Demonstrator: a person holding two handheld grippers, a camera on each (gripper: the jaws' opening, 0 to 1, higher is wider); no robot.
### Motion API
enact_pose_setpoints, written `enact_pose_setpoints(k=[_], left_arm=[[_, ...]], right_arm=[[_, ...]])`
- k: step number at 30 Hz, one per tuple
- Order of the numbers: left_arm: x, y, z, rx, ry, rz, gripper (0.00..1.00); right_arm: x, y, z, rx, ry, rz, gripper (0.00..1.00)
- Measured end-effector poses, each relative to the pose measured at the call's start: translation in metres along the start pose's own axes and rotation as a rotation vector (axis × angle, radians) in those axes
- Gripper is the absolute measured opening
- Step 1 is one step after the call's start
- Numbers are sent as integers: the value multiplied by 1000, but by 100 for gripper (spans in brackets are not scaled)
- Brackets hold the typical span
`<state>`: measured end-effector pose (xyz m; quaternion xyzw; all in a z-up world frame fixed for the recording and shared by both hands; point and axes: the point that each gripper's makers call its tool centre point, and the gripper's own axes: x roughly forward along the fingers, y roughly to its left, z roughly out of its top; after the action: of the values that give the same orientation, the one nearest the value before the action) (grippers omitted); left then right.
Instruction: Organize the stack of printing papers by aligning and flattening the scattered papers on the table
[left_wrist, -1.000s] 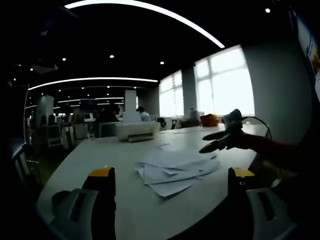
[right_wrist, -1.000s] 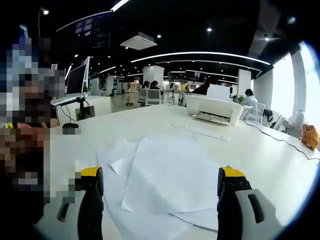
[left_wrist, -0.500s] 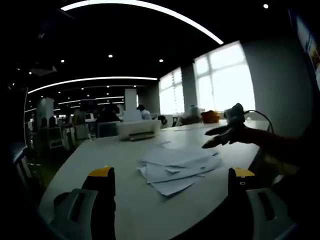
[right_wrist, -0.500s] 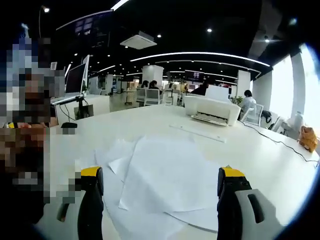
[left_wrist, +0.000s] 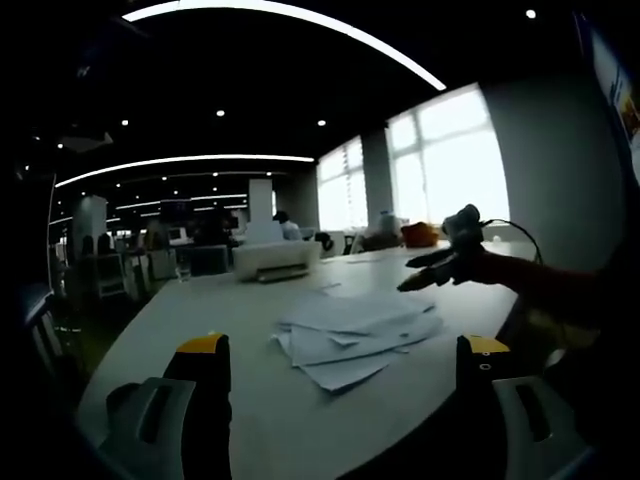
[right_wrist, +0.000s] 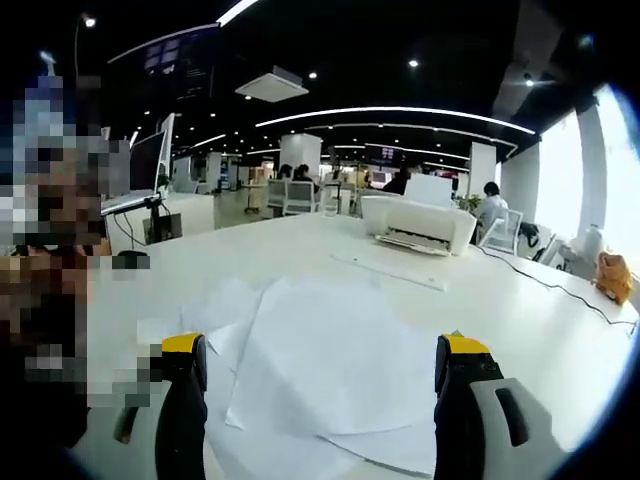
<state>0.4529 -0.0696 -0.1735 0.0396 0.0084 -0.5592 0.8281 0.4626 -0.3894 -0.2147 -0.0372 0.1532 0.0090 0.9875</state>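
Several white printing papers (left_wrist: 352, 335) lie fanned and overlapping on the white table (left_wrist: 200, 320), ahead of my left gripper (left_wrist: 340, 352), whose jaws stand wide apart with nothing between them. The right gripper (left_wrist: 428, 273) comes in from the right, hovering above the pile's far right edge. In the right gripper view the same scattered papers (right_wrist: 330, 360) spread just beyond my right gripper (right_wrist: 318, 352). It is open and holds nothing. The sheets lie askew, corners sticking out at the left.
A white printer (right_wrist: 417, 226) stands at the far side of the table (right_wrist: 520, 300), with a loose sheet (right_wrist: 390, 268) in front of it. A black cable (right_wrist: 550, 275) runs along the right. A monitor (right_wrist: 150, 160) sits at the left. People sit at desks behind.
The right gripper has crept forward, so the papers sit a little lower and nearer in its view. The left gripper barely moved. The papers lie as before.
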Motion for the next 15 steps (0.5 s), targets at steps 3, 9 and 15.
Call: enact_pose_setpoints(k=[3, 9, 15], left_arm=[[1, -1, -1, -1, 2, -1, 96], [1, -1, 2, -2, -6, 1, 96], [0, -1, 2, 3, -4, -4, 96]], right_arm=[[1, -3, 1, 4, -3, -3, 90], [2, -11, -3, 11, -3, -17, 90], [4, -19, -12, 17, 15, -30, 90]])
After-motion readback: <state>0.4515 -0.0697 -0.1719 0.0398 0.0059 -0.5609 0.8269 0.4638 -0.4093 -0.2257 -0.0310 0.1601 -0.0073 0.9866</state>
